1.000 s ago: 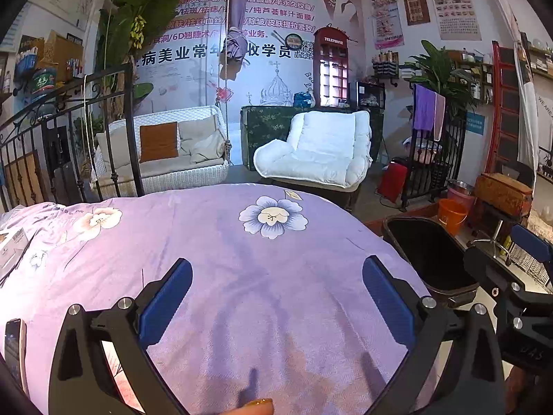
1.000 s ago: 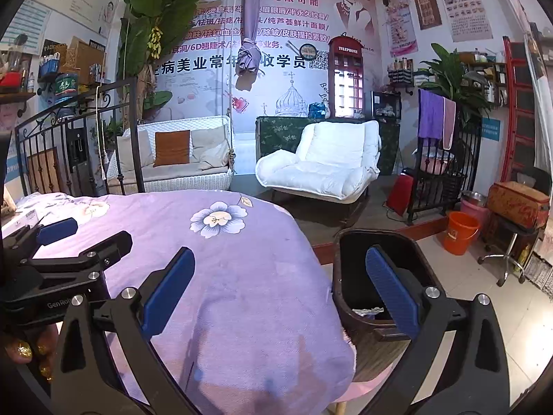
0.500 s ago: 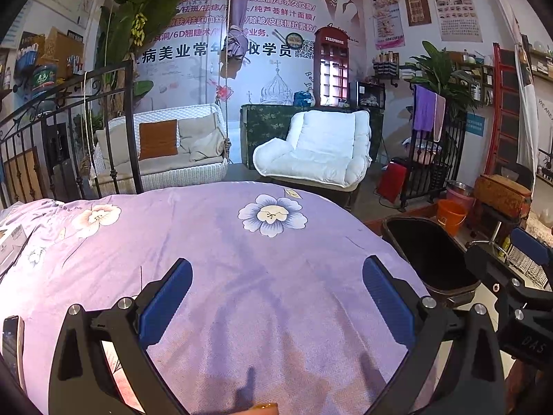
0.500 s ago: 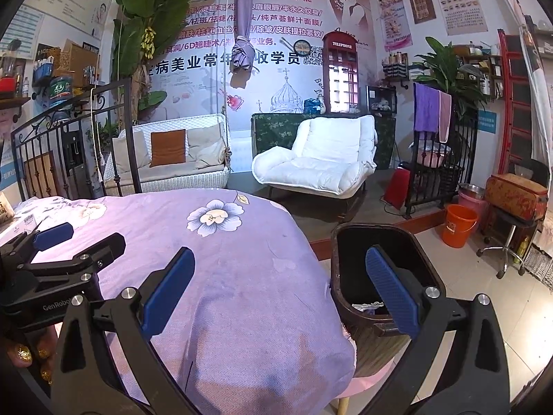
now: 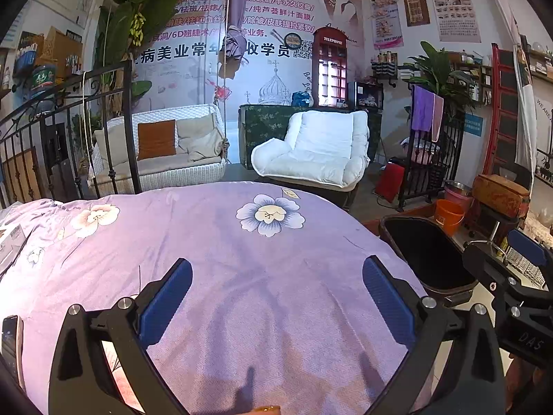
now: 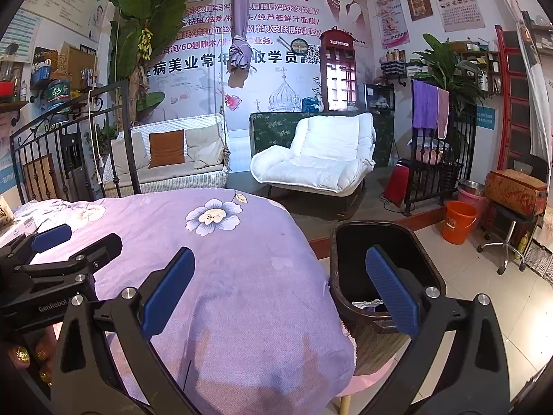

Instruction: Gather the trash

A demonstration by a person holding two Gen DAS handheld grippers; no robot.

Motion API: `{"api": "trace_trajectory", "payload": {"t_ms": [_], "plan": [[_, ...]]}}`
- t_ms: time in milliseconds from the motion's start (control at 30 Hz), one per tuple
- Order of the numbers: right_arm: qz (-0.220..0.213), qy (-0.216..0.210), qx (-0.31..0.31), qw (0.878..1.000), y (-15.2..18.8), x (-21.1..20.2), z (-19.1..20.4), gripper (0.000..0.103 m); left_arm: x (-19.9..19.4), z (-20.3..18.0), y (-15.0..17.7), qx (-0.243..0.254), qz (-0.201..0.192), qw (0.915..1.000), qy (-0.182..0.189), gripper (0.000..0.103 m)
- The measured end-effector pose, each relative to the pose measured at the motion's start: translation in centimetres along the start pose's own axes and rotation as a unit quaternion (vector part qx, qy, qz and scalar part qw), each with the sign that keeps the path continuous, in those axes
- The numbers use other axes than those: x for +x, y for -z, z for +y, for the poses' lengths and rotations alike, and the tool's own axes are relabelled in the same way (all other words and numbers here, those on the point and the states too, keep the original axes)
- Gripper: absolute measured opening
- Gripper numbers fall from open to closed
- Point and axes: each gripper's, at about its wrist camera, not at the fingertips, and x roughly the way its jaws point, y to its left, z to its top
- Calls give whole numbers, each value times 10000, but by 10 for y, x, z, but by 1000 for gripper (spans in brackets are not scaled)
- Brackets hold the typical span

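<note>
Purple flowered cloth (image 5: 242,276) covers the table in front of me, and across its whole middle and near edge I see no scrap left to pick up. My left tongs (image 5: 276,297) hang over that cloth with their blue pads (image 5: 166,297) wide apart and nothing between them. My right tongs (image 6: 280,290) are just as far apart and just as empty, one pad over the right edge of the table, the other over the mouth of the dark bin (image 6: 337,276).

That bin stands on the floor just beside the table's right edge. Inside it, low against the near wall, lies a bit of crumpled white paper (image 6: 368,304); I take this for trash already dropped in, though how much more lies under it is hidden by my own pad.

What is left, as far as I can judge: at the table's far left edge there are some white packets or boxes (image 5: 12,245) with print on them, and a phone (image 5: 10,339) at the near left corner. Whether those packets count as trash I cannot tell. If they do not, the collecting looks close to finished; if they do, the left side of the table is the remaining work.
</note>
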Motion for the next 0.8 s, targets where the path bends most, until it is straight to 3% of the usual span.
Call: {"api": "trace_trajectory", "payload": {"t_ms": [800], "plan": [[40, 40, 36, 10000, 4, 2, -3, 98, 0, -2, 3, 13, 49, 10000, 86, 98]]}}
